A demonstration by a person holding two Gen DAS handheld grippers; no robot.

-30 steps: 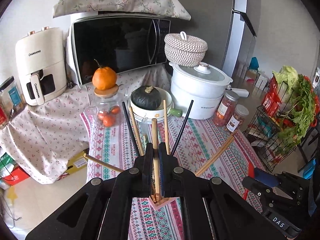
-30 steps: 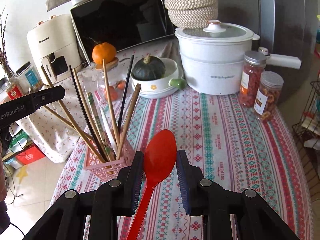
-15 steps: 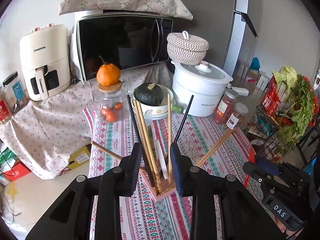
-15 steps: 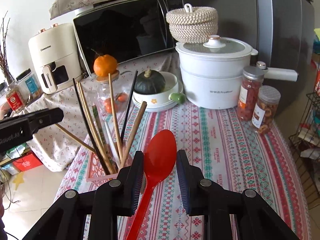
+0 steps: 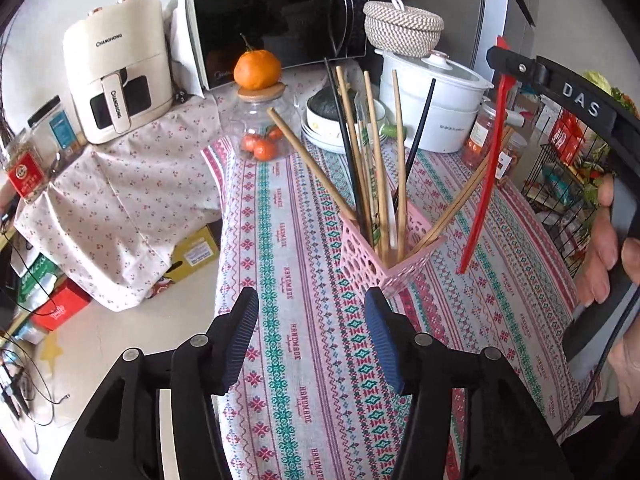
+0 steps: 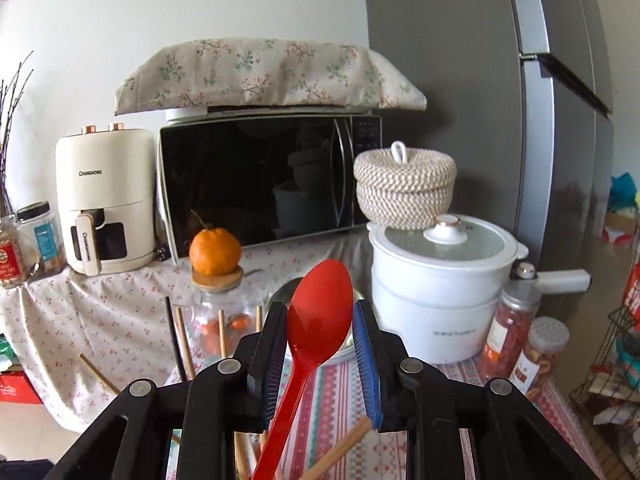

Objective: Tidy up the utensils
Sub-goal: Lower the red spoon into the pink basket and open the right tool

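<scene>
- So, our left claw (image 5: pixel 310 334) is spread wide with nothing between its blue pads, hanging low over the striped cloth on the worktop (image 5: pixel 288 264).
- Just ahead of it sits the pink utensil holder (image 5: pixel 378 254), a perforated basket standing on the cloth, a bit right of centre in the left wrist view.
- We count a bunch of chopsticks (image 5: pixel 374 148) stuck in the holder, wooden ones and a couple of black ones, all fanning outward at different tilts.
- Our right claw (image 6: pixel 320 354) has the red spoon (image 6: pixel 318 322) pinched between its pads, bowl end up and handle running down past the fingers.
- From the left wrist view we see that spoon's handle (image 5: pixel 486 164) hanging nearly upright just right of the holder, lower tip above the cloth and outside the basket as far as we can tell.
- Behind the holder: a glass jar (image 5: pixel 260 128) with an orange (image 5: pixel 257 69) sitting on its wooden lid, a white pot (image 5: pixel 436 112) with a woven basket (image 5: pixel 402 26) behind it, a microwave (image 5: pixel 276 24) and a cream air fryer (image 5: pixel 118 68).
- Far right, a wire rack (image 5: pixel 568 184) with greens and packets.
</scene>
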